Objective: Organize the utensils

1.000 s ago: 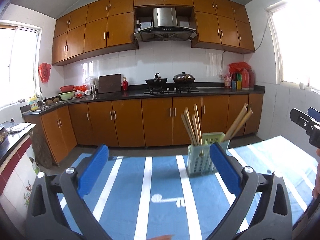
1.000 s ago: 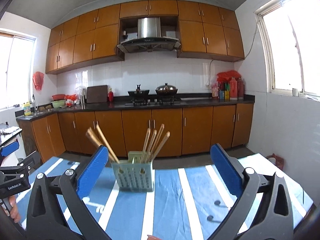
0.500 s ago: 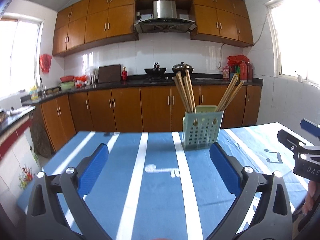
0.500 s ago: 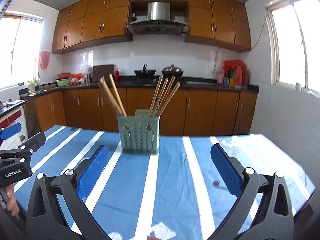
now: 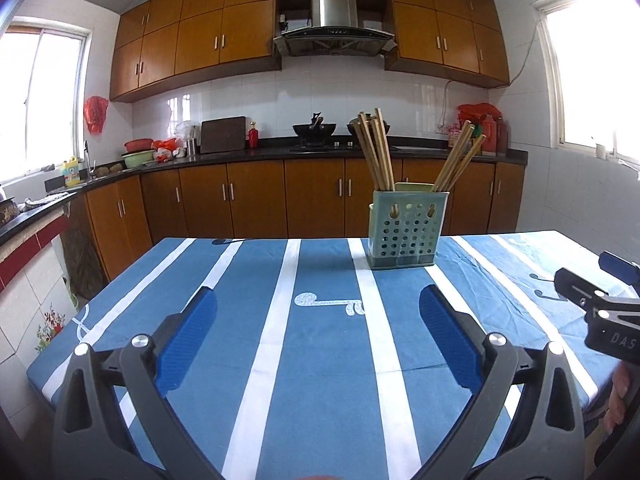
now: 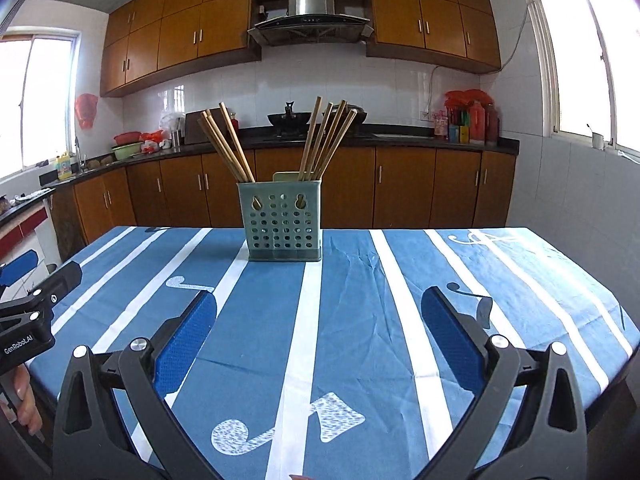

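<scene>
A pale green utensil holder (image 5: pixel 407 233) with rows of round holes stands upright on a table (image 5: pixel 328 360) covered with a blue cloth with white stripes, toward the far edge of the table. Wooden chopsticks (image 5: pixel 374 152) stick up out of it in two bunches: in the left wrist view one bunch leans left from the holder's left side and a second bunch (image 5: pixel 460 162) leans right from its right side. In the right wrist view the same holder (image 6: pixel 280 226) sits almost straight ahead, with one bunch (image 6: pixel 228 146) fanning left and the other (image 6: pixel 328 138) fanning right. The left gripper (image 5: pixel 318 324) hovers over the near part of the table with its blue-padded jaws spread wide apart and nothing between them; the holder lies well beyond it and a little to its right. The right gripper (image 6: pixel 319 322) also has its jaws wide apart and empty, hanging over the cloth with the holder well ahead of it. Each gripper shows at the edge of the other's view, held by a hand (image 6: pixel 24 400) that is partly visible. Behind the table runs a kitchen with brown wooden cabinets (image 5: pixel 256 200), a dark counter (image 5: pixel 280 154), a steel range hood (image 5: pixel 334 26), and a wok (image 5: pixel 314 129) on the stove. Windows (image 5: pixel 600 80) let in bright light at both sides.
</scene>
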Available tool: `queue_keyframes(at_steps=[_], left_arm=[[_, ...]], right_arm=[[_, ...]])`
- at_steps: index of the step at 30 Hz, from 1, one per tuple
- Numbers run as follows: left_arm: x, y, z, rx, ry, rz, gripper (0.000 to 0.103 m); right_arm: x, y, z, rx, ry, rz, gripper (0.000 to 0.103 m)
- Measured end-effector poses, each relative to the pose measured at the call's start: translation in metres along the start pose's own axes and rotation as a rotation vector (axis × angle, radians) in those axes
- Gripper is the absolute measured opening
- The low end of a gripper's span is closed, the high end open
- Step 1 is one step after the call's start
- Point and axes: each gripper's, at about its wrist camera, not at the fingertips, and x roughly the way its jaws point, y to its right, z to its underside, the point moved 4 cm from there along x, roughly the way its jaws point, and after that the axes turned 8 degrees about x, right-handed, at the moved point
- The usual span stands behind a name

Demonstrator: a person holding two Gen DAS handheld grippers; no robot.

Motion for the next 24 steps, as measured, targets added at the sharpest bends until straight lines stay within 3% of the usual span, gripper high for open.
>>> queue_keyframes(at_steps=[24], left_arm=[[0.0028,0.0085,0.0108,-0.013,-0.018,0.015,0.099]], right_arm=[[0.0000,0.0091,0.0059,0.023,-0.010,-0.002,0.101]])
